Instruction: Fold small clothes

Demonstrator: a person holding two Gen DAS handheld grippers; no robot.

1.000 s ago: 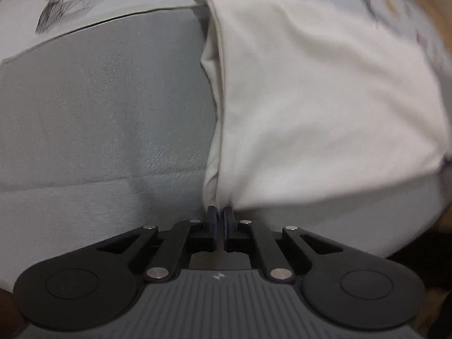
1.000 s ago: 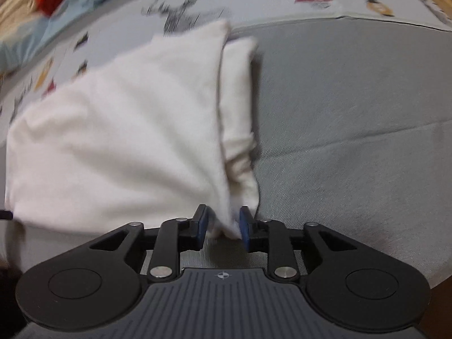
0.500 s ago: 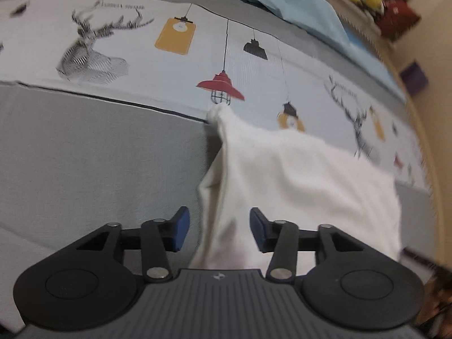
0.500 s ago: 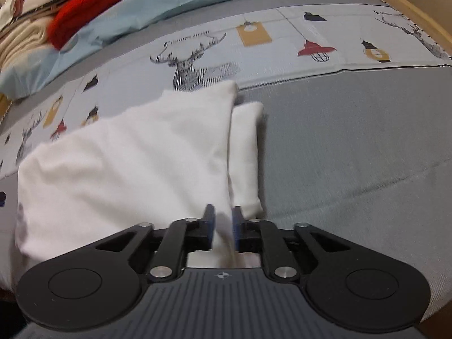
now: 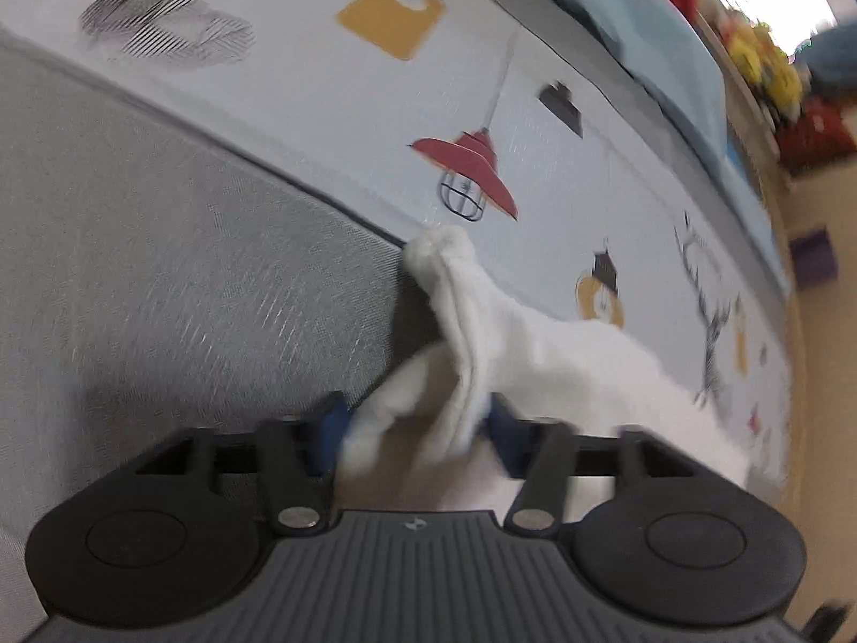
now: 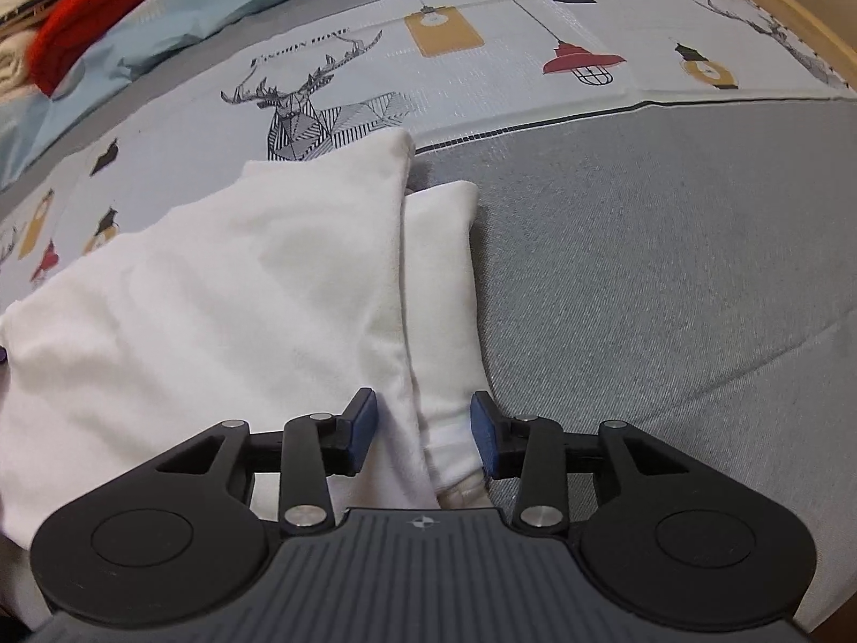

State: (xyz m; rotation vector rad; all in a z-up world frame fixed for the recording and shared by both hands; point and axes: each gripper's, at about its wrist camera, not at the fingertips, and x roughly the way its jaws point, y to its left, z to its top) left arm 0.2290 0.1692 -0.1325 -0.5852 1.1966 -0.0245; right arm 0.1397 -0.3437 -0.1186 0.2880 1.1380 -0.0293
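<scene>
Both tongs now stand apart: my left gripper, pinched on a corner a second ago, has let go, and my right gripper has spread wider too. With the white garment lying folded on the grey bedspread, its edge between each pair of fingers, I judge this fold placed.

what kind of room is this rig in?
Likely a bedroom: the white garment lies on a bed with a deer-and-lamp print sheet, a light blue duvet bunched behind, and soft toys on a ledge.
</scene>
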